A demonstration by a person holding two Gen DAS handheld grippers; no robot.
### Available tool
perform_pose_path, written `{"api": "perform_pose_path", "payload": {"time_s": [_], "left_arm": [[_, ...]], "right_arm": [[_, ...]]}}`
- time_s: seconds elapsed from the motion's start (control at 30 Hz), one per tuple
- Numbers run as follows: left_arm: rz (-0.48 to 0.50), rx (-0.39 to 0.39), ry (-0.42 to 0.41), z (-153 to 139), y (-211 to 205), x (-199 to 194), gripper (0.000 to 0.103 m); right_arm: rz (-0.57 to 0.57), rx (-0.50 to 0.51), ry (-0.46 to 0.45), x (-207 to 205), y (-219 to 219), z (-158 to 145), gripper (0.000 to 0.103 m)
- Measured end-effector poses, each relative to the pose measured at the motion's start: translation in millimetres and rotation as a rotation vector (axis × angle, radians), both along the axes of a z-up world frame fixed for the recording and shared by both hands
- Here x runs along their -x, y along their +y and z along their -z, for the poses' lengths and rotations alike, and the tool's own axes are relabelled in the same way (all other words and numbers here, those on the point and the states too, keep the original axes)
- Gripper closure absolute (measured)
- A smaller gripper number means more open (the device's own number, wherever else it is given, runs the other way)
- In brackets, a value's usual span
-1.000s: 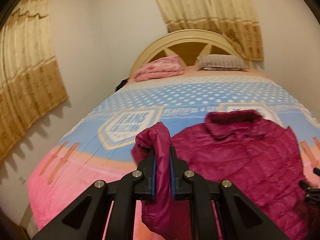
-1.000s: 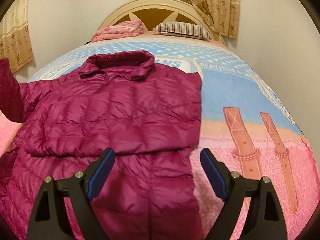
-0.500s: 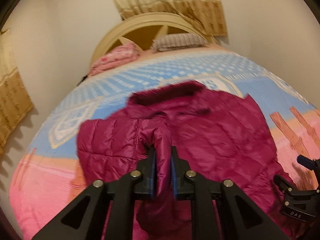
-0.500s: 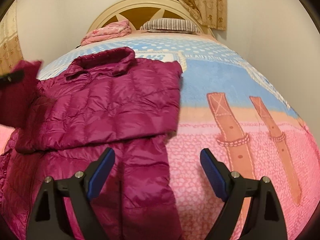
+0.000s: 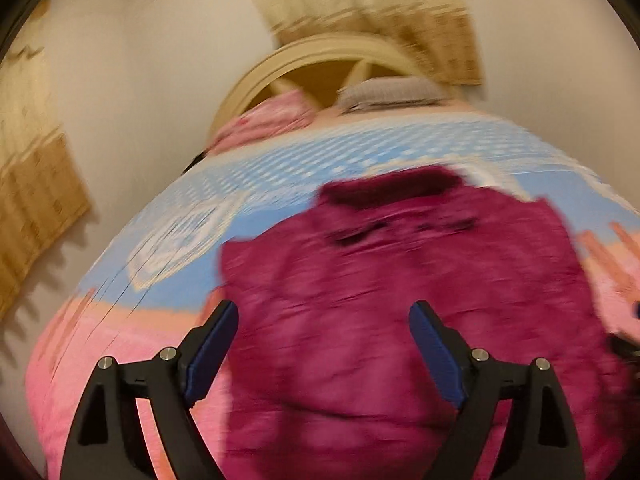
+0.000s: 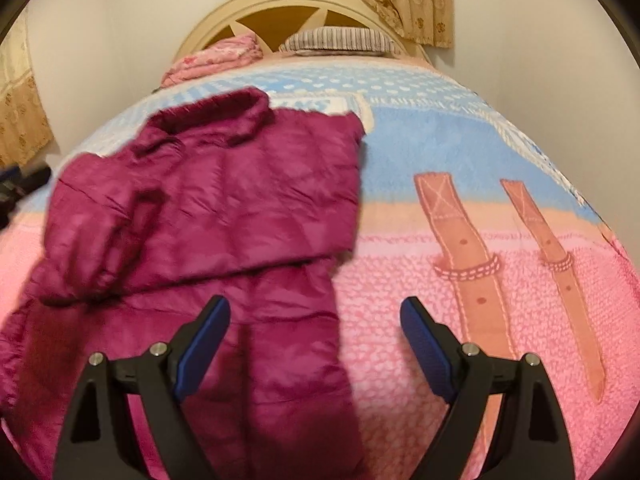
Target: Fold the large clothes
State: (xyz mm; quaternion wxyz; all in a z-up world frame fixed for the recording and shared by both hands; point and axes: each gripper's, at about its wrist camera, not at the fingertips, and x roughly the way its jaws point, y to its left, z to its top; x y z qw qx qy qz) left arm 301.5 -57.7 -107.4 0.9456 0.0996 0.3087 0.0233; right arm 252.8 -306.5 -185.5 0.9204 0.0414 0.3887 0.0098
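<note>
A magenta puffer jacket (image 6: 224, 208) lies on the bed (image 6: 460, 152), filling the frame's left half (left view blurred). Left tongs (image 5: 324, 352) and right tongs (image 6: 316, 344) both gape apart, empty.

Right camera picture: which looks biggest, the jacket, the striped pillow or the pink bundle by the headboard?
1. Jacket, by far.
2. Striped pillow and pink bundle: look alike, both far from the camera, so unranked.

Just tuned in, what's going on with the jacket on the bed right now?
A person with two handheld grippers is folding a magenta puffer jacket on the bed. Both sleeves lie folded across its body. The left gripper and right gripper are both open above it, holding nothing. The left view is motion-blurred.
</note>
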Motion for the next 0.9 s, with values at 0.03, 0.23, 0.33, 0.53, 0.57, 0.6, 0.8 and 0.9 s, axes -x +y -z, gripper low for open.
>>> {"api": "perform_pose_path", "payload": {"time_s": [0.03, 0.23, 0.33, 0.53, 0.57, 0.6, 0.8, 0.9], "left_arm": [[-0.042, 0.009, 0.023, 5.3, 16.9, -7.1, 0.016], [-0.200, 0.108, 0.116, 36.7, 91.8, -22.1, 0.016], [-0.229, 0.126, 0.131, 44.7, 106.2, -21.5, 0.016], [-0.243, 0.150, 0.141, 41.6, 124.5, -27.1, 0.016], [-0.241, 0.153, 0.137, 38.7, 124.3, -28.1, 0.016], [-0.235, 0.158, 0.129, 35.6, 123.9, -29.3, 0.016], [-0.205, 0.163, 0.127, 25.9, 108.7, -39.5, 0.016], [-0.170, 0.164, 0.131, 19.6, 93.0, -44.6, 0.016]], "right_arm": [[-0.016, -0.033, -0.006, 0.8, 3.1, -6.8, 0.014], [-0.153, -0.152, 0.000, -16.1, 50.2, -34.4, 0.014], [-0.200, -0.204, 0.025, -36.2, 76.5, -29.3, 0.014], [-0.250, -0.295, 0.152, -72.2, 107.9, 9.6, 0.064], [-0.252, -0.305, 0.157, -72.5, 107.1, 12.8, 0.071], [-0.244, -0.302, 0.148, -71.4, 107.1, 13.7, 0.076], [-0.182, -0.247, 0.105, -57.0, 81.7, 7.4, 0.082], [-0.188, -0.224, 0.118, -54.7, 76.0, 8.9, 0.074]]}}
